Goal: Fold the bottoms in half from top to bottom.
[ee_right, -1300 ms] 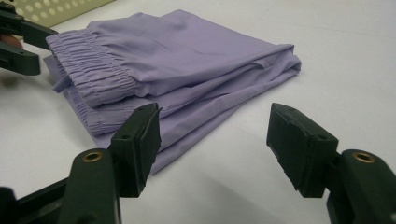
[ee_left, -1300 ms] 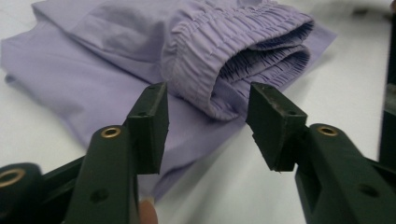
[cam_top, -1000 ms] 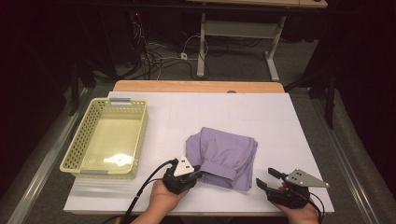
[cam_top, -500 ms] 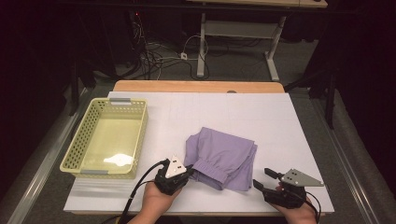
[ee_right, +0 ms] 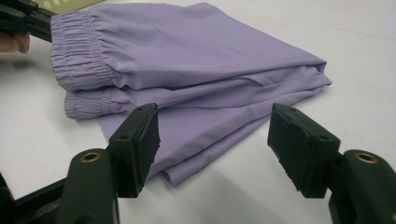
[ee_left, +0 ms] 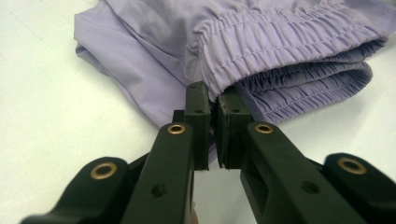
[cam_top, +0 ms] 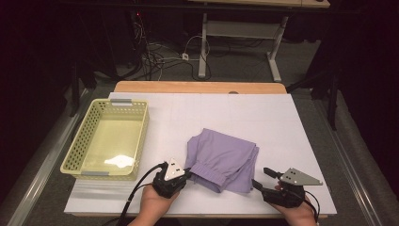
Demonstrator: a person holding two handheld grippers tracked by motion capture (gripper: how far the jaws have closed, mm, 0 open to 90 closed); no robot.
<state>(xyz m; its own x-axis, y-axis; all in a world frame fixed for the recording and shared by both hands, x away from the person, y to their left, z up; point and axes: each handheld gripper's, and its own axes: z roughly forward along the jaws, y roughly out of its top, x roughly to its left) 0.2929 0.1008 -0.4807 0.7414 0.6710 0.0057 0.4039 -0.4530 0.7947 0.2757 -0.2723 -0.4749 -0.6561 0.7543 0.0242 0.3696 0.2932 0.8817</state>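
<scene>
Left tool (ee_left: 215,109) clamped on shorts (cam_top: 226,157) waistband edge, near tabletop (cam_top: 301,122) front. Right tool (ee_right: 212,140) jaws apart, shorts' hem corner between them, untouched. Basket (cam_top: 75,162) well left; bare tabletop behind, right.

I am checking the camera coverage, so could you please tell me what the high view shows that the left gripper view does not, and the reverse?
High view: the pale yellow perforated plastic basket at the table's left, the right gripper open beside the folded lilac fabric shorts, both hands, and the floor cables beyond.

Left gripper view: the left gripper shut on the shorts' gathered elastic waistband, with stitching and stacked layers seen up close.

Both: the shorts on the white table surface, and the left gripper at their edge.
</scene>
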